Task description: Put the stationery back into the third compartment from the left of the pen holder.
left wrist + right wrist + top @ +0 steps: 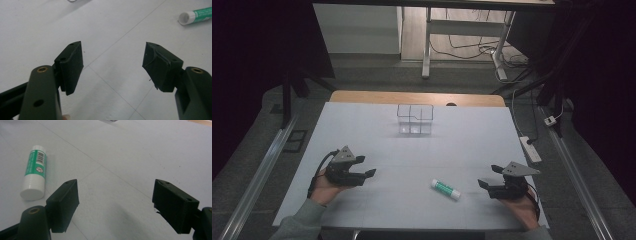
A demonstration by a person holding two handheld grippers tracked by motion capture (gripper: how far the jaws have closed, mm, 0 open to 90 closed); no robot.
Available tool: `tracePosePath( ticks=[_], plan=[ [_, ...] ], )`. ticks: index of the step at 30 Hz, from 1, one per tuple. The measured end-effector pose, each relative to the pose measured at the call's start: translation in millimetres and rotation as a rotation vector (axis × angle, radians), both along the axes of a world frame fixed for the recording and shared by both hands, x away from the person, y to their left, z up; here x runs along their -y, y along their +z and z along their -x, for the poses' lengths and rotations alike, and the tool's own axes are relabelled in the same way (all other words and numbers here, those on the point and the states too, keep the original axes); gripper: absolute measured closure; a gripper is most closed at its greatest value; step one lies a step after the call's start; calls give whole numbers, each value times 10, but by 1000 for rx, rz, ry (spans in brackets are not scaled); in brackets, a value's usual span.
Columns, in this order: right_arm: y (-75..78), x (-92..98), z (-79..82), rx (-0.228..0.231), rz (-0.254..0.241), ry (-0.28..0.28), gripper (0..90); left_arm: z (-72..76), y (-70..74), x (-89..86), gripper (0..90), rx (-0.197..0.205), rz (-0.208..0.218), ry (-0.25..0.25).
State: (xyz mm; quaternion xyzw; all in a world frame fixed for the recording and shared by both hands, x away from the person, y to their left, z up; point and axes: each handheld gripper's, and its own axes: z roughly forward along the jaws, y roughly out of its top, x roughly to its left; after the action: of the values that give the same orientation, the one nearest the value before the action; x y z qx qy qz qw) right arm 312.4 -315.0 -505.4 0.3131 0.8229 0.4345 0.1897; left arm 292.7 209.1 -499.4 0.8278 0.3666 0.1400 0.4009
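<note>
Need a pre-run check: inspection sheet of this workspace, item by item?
Surface: white table, bare, faint seam lines.
Job's things: glue stick lying flat near the front edge; clear divided organizer upright at the far middle.
Clutter: nothing seen.
Grippers: left gripper open, nothing between the jaws; right gripper open, the stick lying beside it, apart.
Cables: black cable trailing from the left gripper.
Surroundings: floor power strip, desk frame behind.
</note>
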Motion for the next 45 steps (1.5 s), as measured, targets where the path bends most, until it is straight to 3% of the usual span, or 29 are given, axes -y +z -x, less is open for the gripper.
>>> tracePosePath(
  ticks=[5, 23, 31, 41, 45],
  plan=[
    [64, -66, -17, -7, 9, 22, 214, -8, -18, 15, 320, 1, -15, 2],
    [195, -570, -63, -147, 115, 130, 216, -3, -50, 56, 320, -3, -29, -12],
    [209, -832, -53, -216, 222, 209, 218, 6, -41, 69, 320, 2, -29, -14],
    [187, -1161, 7, -239, 368, 296, 253, -1, -51, 77, 318, -1, -36, -20],
    [172, -1239, -13, -250, 398, 318, 304, 0, -51, 72, 318, -2, -34, -19]
  ],
)
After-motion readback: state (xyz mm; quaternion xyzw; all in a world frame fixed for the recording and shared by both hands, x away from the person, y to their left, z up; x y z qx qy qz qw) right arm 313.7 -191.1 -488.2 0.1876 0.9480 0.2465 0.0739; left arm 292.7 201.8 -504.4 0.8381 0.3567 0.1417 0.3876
